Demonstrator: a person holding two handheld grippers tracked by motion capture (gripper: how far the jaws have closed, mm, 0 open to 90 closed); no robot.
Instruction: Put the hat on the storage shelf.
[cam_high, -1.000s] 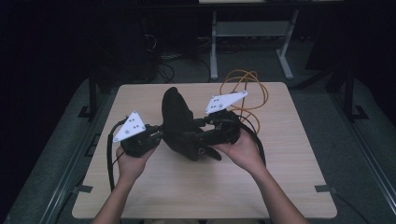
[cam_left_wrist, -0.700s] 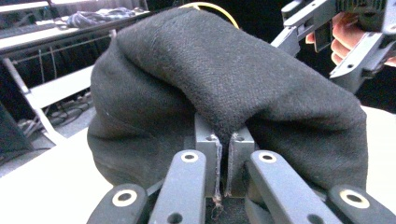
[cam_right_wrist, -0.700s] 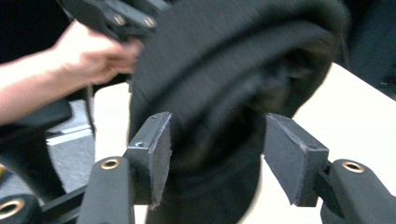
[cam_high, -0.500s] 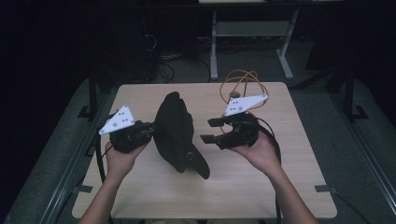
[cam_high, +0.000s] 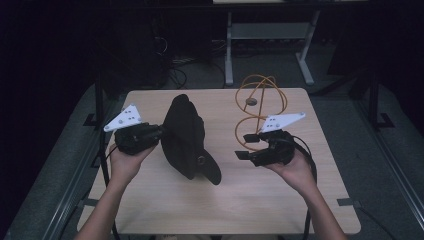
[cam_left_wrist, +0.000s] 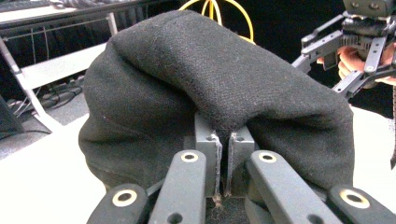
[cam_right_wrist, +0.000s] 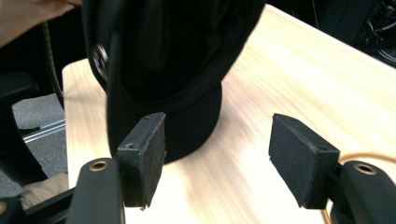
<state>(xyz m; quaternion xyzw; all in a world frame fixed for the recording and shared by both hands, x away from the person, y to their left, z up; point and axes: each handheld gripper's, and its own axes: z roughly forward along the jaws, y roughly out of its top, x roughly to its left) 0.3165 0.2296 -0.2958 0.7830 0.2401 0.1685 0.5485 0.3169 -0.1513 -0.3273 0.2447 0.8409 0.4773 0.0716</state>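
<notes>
A black woollen cap (cam_high: 185, 135) with a short brim and a small button hangs upright over the wooden table (cam_high: 250, 200). My left gripper (cam_high: 161, 132) is shut on a fold of its fabric. In the left gripper view the pads (cam_left_wrist: 223, 140) pinch the cloth of the cap (cam_left_wrist: 210, 79). My right gripper (cam_high: 242, 152) is held to the right of the cap, apart from it. Its jaws have just been opening. In the right gripper view the right gripper (cam_right_wrist: 219, 154) has only table between its pads (cam_right_wrist: 142, 158), and the cap (cam_right_wrist: 177, 56) lies beyond them.
A looped orange cable (cam_high: 260, 105) trails from the right gripper over the table's far right part, near a small round object (cam_high: 251, 101). A metal frame (cam_high: 270, 35) stands on the floor behind the table. The right gripper (cam_left_wrist: 322, 60) also shows far off in the left gripper view.
The right gripper has let go of the cap, opened and drawn away to the right and down. The cap now hangs from the left gripper alone, which shifted slightly left.
</notes>
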